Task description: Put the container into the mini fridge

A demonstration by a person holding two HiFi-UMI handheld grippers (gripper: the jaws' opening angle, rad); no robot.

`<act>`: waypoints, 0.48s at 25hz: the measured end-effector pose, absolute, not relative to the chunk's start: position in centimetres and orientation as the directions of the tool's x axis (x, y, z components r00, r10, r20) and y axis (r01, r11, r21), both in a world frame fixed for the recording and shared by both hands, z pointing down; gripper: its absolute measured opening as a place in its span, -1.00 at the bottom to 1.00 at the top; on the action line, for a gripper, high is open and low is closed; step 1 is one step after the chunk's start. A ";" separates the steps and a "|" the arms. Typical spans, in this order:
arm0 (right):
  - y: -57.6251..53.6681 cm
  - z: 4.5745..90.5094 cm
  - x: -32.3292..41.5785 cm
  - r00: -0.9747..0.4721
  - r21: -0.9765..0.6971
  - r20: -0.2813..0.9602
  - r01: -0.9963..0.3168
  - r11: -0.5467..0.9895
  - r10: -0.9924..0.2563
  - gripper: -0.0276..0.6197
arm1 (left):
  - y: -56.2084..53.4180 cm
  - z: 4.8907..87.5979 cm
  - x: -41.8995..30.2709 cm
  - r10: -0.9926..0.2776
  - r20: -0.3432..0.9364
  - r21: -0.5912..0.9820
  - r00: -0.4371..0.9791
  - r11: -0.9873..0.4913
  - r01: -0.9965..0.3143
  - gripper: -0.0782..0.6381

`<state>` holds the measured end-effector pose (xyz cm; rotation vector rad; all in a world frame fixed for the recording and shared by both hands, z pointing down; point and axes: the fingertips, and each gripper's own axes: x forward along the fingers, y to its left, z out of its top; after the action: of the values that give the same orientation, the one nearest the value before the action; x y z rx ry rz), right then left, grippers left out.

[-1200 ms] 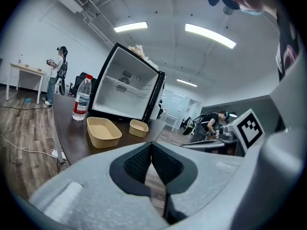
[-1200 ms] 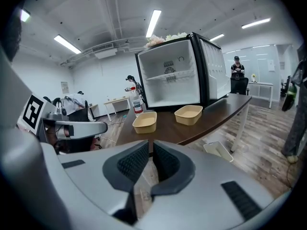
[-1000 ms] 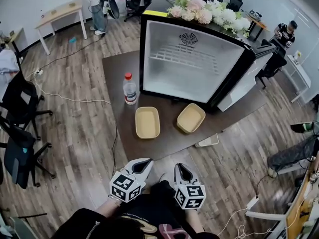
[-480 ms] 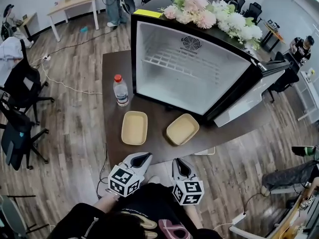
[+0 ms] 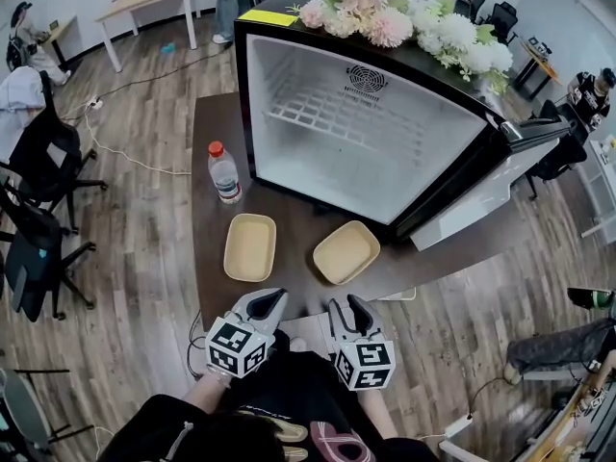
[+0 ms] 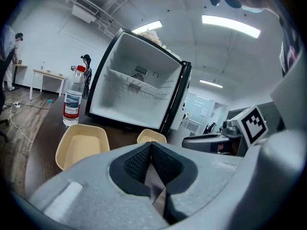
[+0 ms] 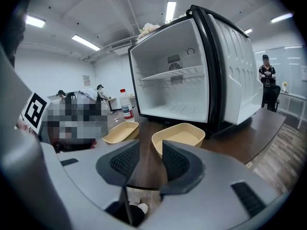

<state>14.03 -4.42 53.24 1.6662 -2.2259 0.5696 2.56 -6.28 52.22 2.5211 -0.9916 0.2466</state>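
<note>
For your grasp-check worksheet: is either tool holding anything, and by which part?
Nothing is held. The left tool is shut on nothing; the right tool is opening its jaws, with nothing between them.

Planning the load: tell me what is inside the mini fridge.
The mini fridge holds one white wire shelf and a fan grille on its back wall, nothing stored. The shelf partly covers the space beneath.

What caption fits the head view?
Open mini fridge, two tan containers, water bottle; left gripper shut, right gripper opening, empty.
</note>
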 end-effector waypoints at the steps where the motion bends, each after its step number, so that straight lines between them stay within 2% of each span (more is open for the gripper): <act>1: -4.6 53.4 13.9 -0.283 -0.129 0.471 -0.959 0.252 -0.836 -0.43 | -6.4 52.3 2.6 -0.606 0.314 0.314 0.731 -0.660 -0.682 -0.76; 12: -8.1 54.9 12.4 -0.285 -0.050 0.577 -0.948 0.316 -0.765 -0.32 | -8.9 51.0 2.4 -0.590 0.310 0.274 0.746 -0.695 -0.664 -0.76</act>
<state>12.44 -8.10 54.93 1.5145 -2.1361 0.5395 2.35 -8.94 50.96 2.5765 -0.9642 0.2794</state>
